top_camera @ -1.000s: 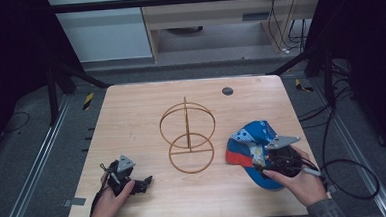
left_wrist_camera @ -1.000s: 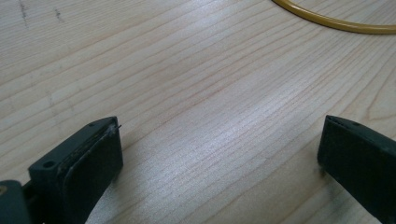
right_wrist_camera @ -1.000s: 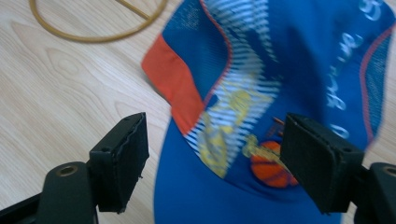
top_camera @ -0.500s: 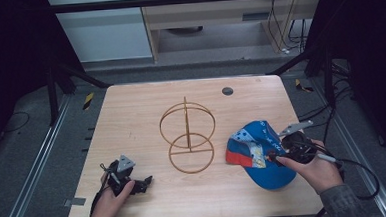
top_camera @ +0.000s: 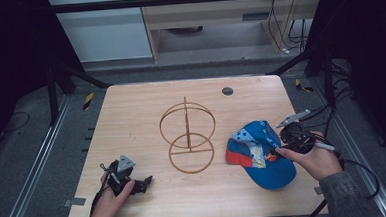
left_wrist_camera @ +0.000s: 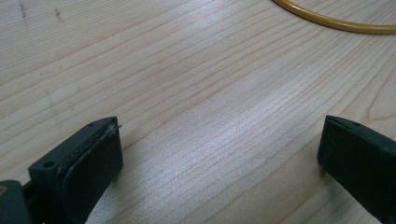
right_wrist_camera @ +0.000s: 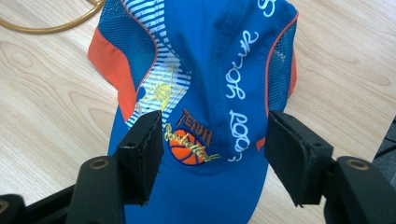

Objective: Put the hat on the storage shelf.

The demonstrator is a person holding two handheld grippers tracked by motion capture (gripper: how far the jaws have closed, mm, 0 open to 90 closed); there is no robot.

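Right gripper view: right gripper (right_wrist_camera: 212,154) jaws straddle the cap (right_wrist_camera: 205,70), closing.

The table (top_camera: 131,116) was pale wood with a fine grain and a soft satin sheen. The cap (right_wrist_camera: 210,70) was smooth blue cloth with orange trim, open mesh side panels, a stitched ball badge and white printed lettering. The stand (top_camera: 187,139) looked like thin, glossy gold-coloured metal wire, though it was too small to be sure. The pads (right_wrist_camera: 140,149) on the right gripper were matt black, slightly rough, probably rubber over hard plastic.
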